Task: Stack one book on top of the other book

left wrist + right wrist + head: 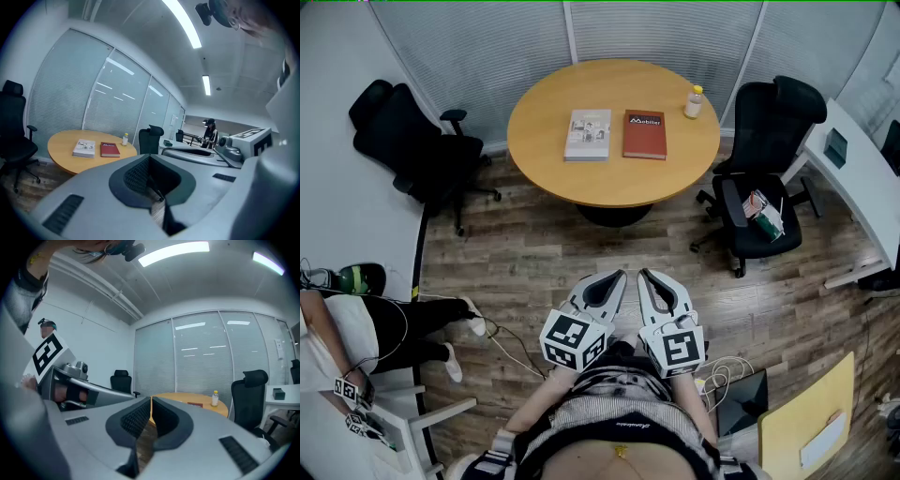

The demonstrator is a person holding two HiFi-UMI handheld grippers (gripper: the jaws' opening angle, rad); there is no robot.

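Two books lie side by side on the round wooden table: a white book on the left and a red book on the right. The left gripper view shows the same white book and red book far off. Only the red book shows in the right gripper view. My left gripper and right gripper are held close to my body, well short of the table, side by side. Both are shut with nothing between their jaws.
A small bottle with a yellow cap stands at the table's right rim. Black office chairs stand at the left and at the right of the table. A seated person's legs and cables lie on the wooden floor at left.
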